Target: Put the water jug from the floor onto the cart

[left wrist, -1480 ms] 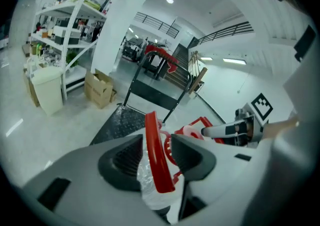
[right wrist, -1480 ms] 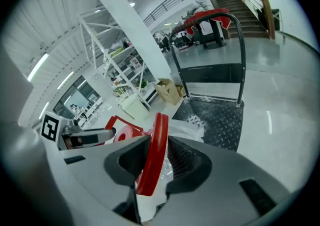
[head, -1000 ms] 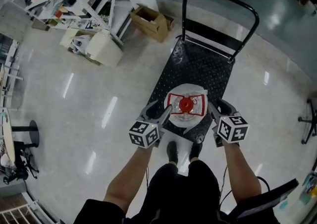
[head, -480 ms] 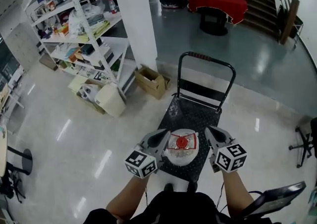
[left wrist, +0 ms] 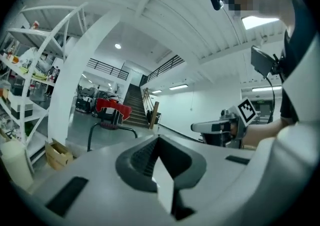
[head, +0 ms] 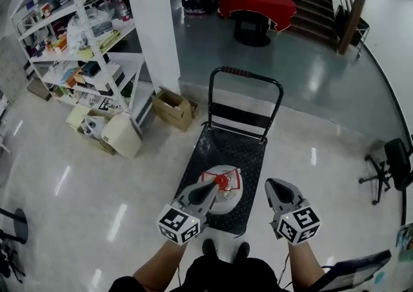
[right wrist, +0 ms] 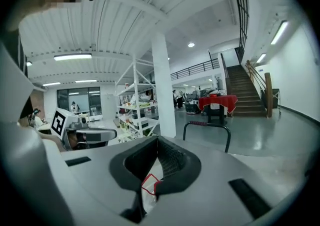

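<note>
The water jug had stayed upright on the near end of the cart, lower centre of the frame, while both grippers rose off its sides. It stood below and between them, the left gripper overlapping it and the right gripper apart, both clenched empty.

Left gripper and right gripper: grey moulded shells tapering to the fingers, which are lined with dark ribbed pads. Each carries a white cube printed with black square markers. Person: black clothing, dark shoes, bare forearms. A thin dark cable runs beside the right forearm.
</note>
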`<act>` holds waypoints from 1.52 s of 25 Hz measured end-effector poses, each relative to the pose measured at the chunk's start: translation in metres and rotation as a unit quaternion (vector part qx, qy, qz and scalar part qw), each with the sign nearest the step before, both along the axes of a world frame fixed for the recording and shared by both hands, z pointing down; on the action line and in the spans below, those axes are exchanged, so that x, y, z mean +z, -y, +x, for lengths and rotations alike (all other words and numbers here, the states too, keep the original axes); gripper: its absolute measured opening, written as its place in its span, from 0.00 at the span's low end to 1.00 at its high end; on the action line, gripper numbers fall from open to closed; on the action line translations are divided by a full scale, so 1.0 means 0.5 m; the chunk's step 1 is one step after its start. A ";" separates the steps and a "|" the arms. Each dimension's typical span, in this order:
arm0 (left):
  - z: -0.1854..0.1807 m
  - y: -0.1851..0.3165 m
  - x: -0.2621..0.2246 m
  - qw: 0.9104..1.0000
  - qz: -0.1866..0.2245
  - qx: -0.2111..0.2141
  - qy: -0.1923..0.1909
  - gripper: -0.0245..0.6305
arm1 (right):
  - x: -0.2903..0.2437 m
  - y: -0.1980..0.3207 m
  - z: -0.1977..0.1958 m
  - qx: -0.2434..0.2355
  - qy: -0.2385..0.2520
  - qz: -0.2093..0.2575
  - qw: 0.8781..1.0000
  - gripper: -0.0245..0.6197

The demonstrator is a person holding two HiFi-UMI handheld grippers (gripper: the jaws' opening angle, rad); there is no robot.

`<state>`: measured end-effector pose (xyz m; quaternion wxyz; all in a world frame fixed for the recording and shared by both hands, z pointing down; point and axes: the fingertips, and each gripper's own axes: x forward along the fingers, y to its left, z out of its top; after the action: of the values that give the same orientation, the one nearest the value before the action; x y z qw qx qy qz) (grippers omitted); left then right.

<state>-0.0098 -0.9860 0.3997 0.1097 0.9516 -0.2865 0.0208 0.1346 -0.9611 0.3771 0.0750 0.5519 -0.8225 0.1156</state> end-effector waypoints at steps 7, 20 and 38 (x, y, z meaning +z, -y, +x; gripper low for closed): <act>0.114 -0.180 -0.071 0.997 0.020 0.067 -0.020 0.04 | -0.037 -0.148 0.080 0.014 0.047 0.013 0.999 0.04; 0.238 -0.544 -0.141 0.998 0.045 0.029 0.016 0.04 | -0.058 -0.490 0.188 -0.024 0.036 0.032 0.999 0.04; -0.031 -0.995 -0.116 0.997 0.034 0.064 -0.003 0.04 | -0.054 -0.989 -0.049 0.039 0.047 0.020 0.998 0.04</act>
<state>-0.0253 -0.4887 0.3417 0.0770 0.9711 -0.2256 0.0149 0.1103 -0.4666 0.3502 0.0205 0.5788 -0.8051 0.1278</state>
